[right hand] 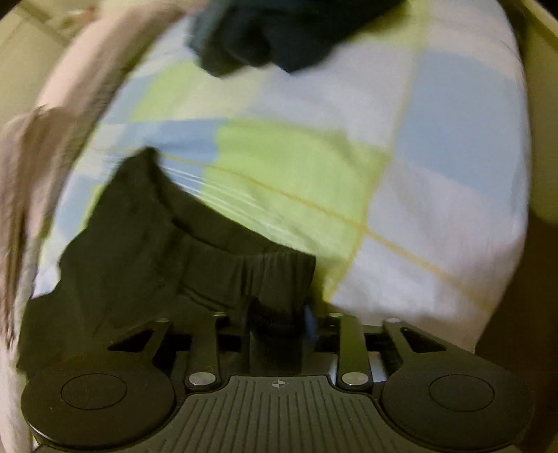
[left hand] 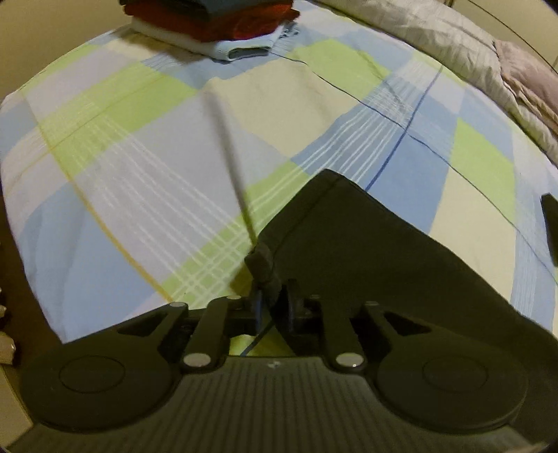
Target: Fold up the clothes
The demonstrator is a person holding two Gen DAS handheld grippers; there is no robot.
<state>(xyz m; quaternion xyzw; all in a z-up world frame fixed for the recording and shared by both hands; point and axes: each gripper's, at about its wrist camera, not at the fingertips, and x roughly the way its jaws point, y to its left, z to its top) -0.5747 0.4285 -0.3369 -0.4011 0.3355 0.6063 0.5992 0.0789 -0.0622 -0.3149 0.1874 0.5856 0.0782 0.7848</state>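
A dark olive garment [left hand: 366,251] hangs over the checked bedsheet [left hand: 139,167]. My left gripper [left hand: 270,299] is shut on a bunched corner of it, and a thin drawstring [left hand: 230,163] swings up from the grip. In the right wrist view the same garment [right hand: 146,251] shows its gathered waistband [right hand: 244,268]. My right gripper [right hand: 275,331] is shut on the waistband end. That view is blurred by motion.
A stack of folded clothes [left hand: 216,28], red on pale blue, sits at the far edge of the bed. A grey-beige quilt [left hand: 470,55] lies bunched at the right. A heap of dark blue clothes [right hand: 279,31] lies far ahead in the right wrist view.
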